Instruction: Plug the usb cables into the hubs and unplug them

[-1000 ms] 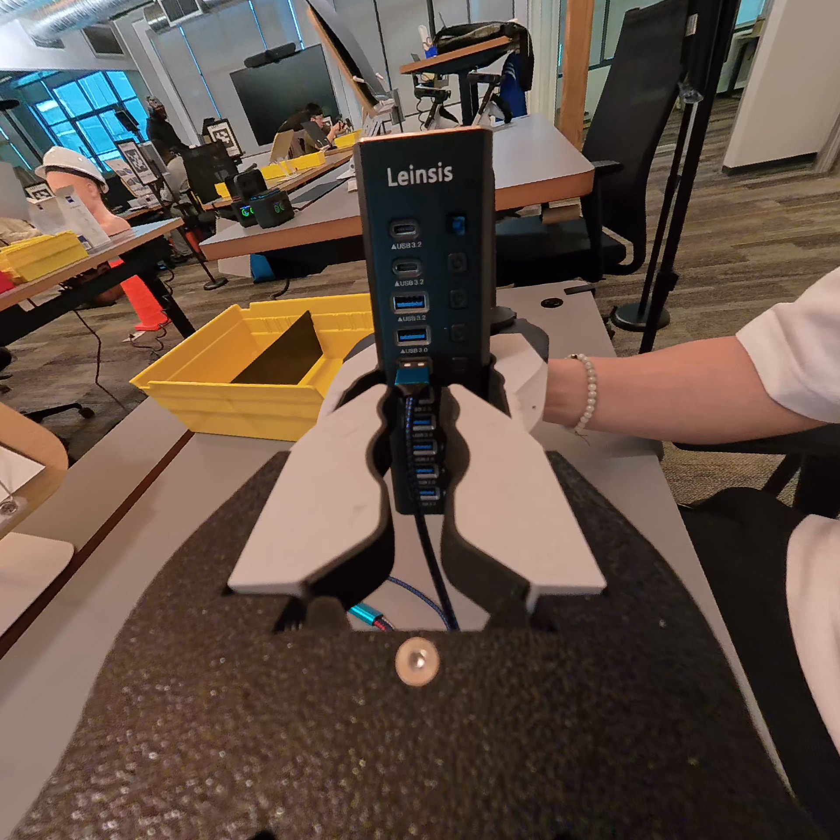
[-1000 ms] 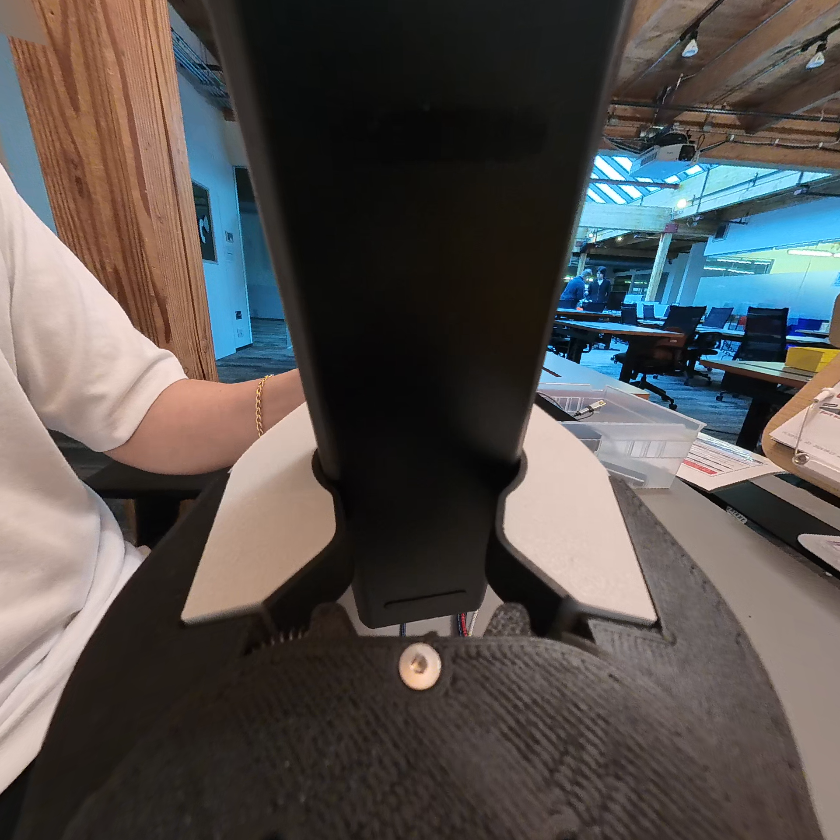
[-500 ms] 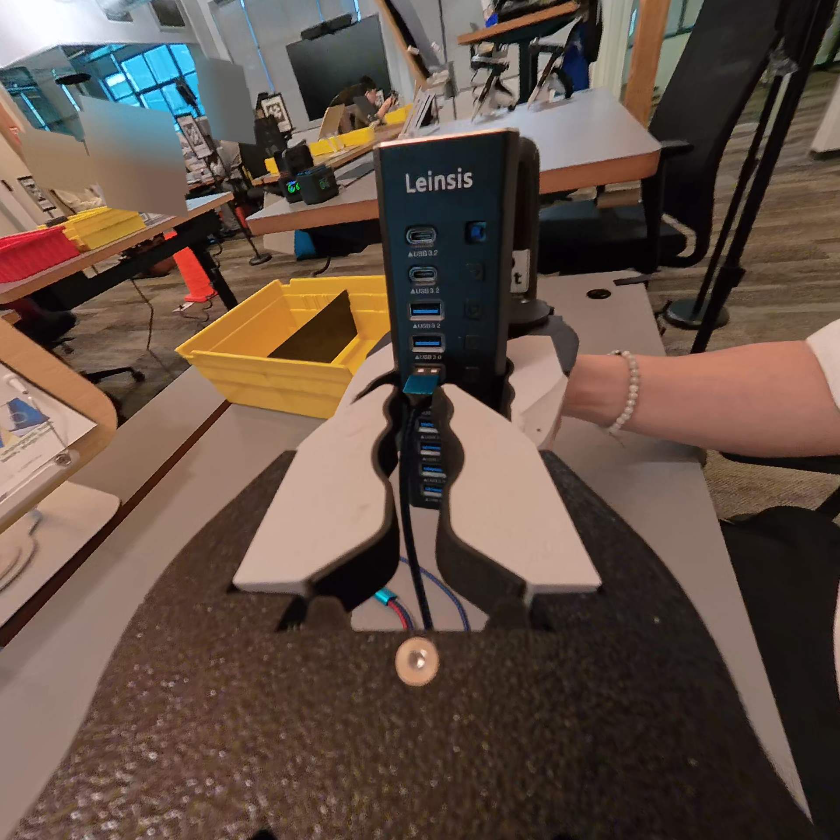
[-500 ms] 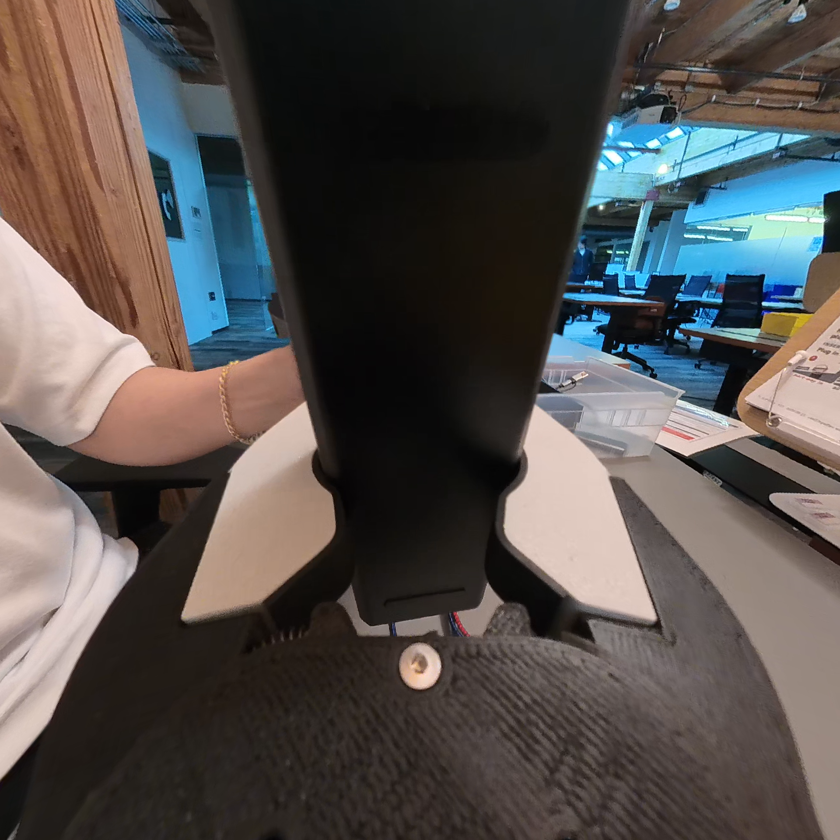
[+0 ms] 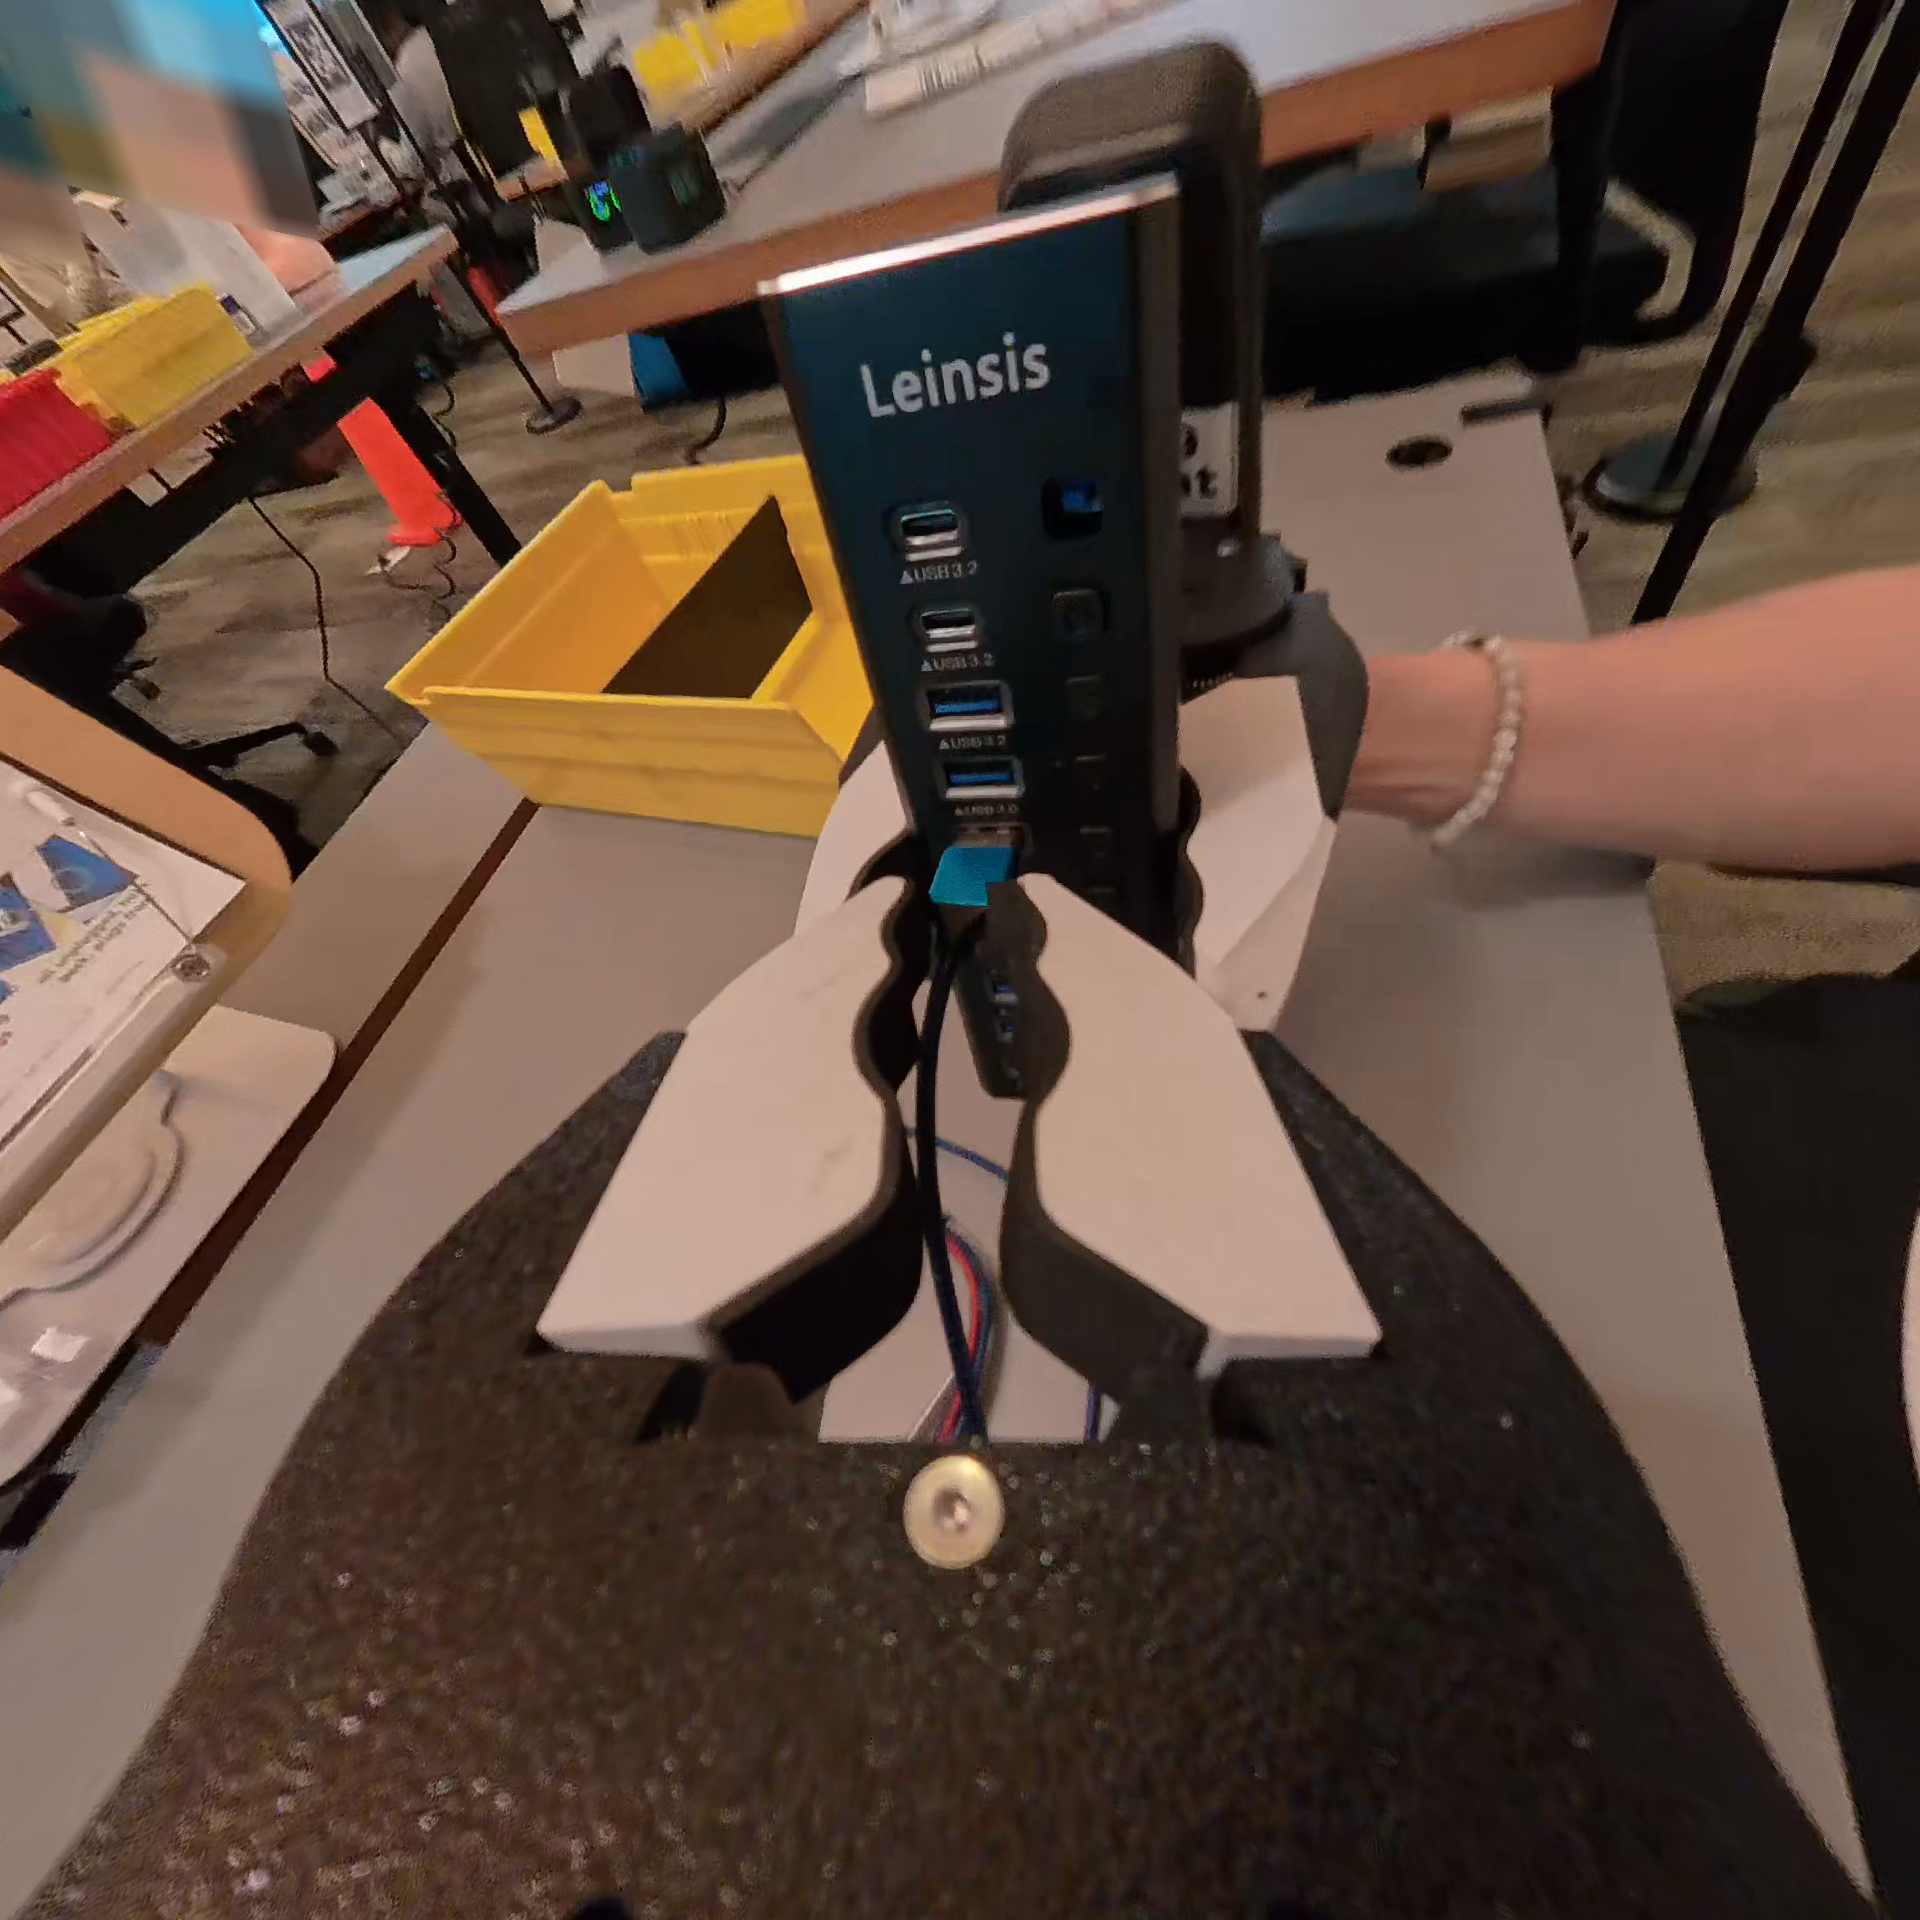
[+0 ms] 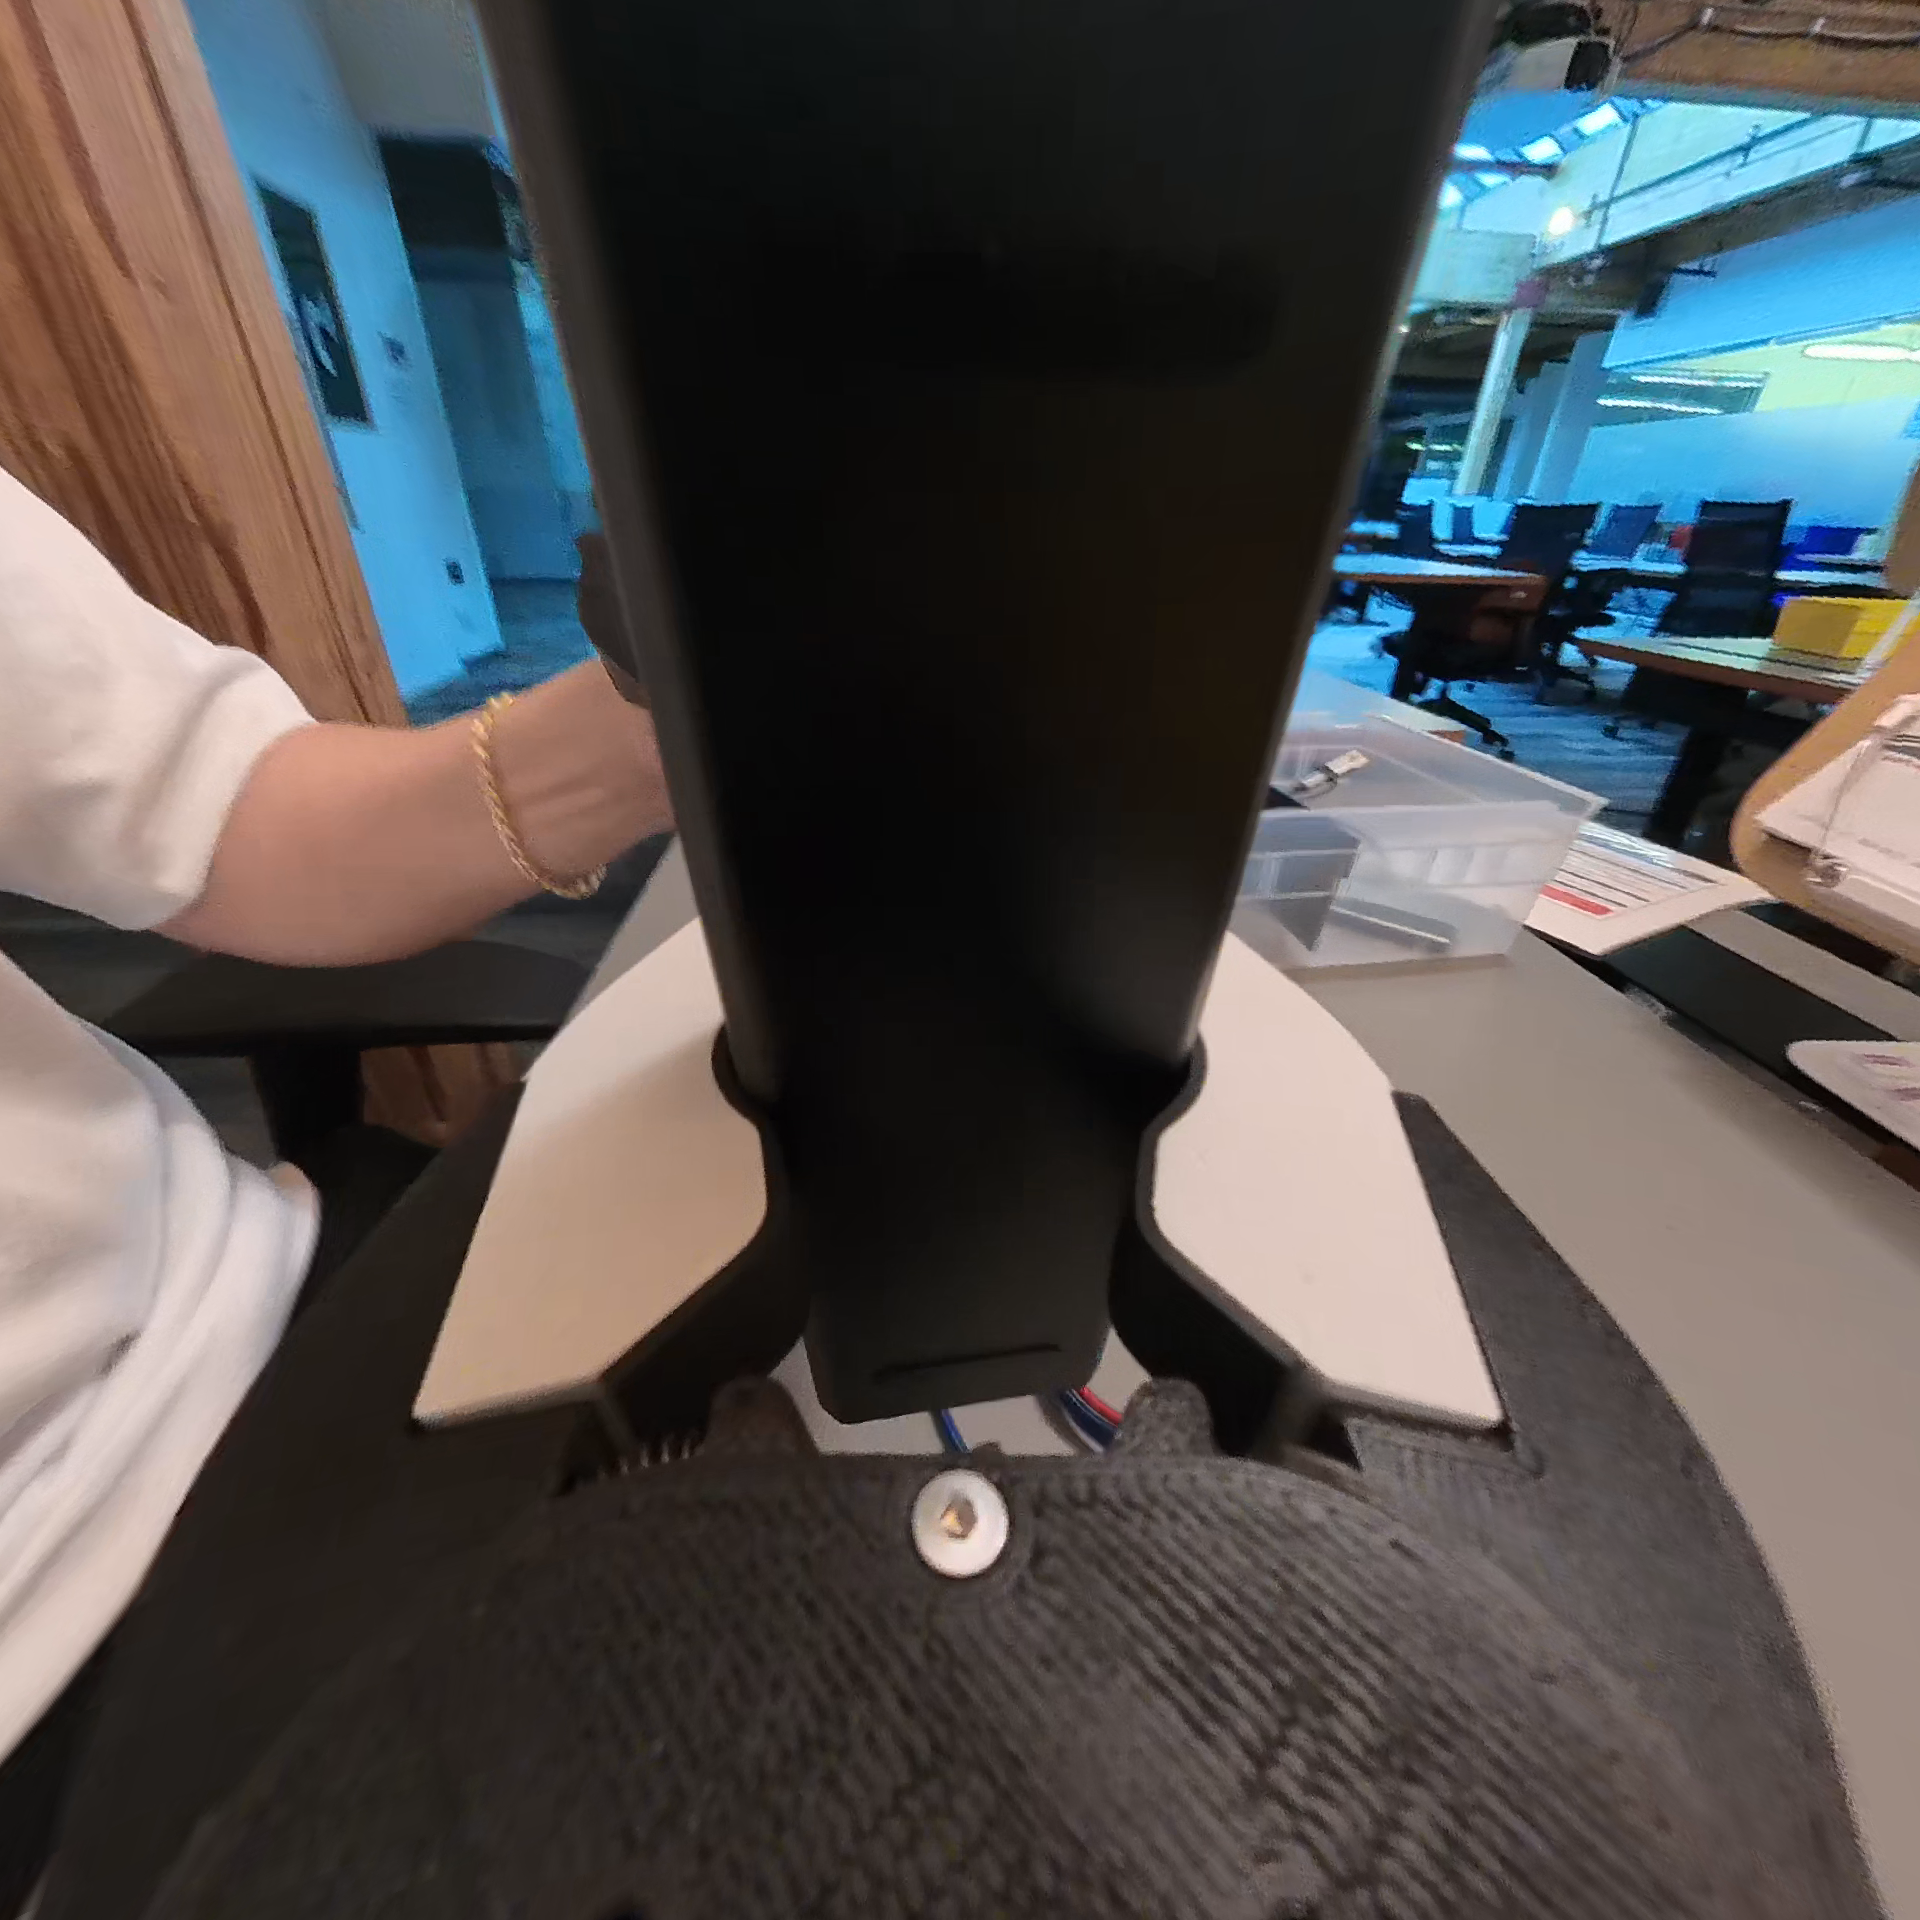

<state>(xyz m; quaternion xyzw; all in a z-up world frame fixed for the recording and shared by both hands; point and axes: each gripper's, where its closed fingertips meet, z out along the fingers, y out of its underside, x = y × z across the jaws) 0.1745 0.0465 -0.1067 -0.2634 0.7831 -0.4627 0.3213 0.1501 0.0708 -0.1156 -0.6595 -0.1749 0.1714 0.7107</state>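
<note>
R gripper (image 6: 961, 1195) clamps hub (image 5: 997, 623) upright above table | L gripper (image 5: 961, 935) pinches blue plug (image 5: 968, 871) at 5th port | risk: skewed pull jams plug, hub slips.

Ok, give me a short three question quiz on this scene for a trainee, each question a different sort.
1. True or false: the right tool is shut on the hub, which stands upright.
2. What does the left tool pinch? A) the yellow bin B) the blue plug of a dark cable C) a bracelet
3. Fill in: the blue plug sits at the port just below the second ____ coloured port, counting from the top.

Key: 1 true; 2 B; 3 blue.
</note>
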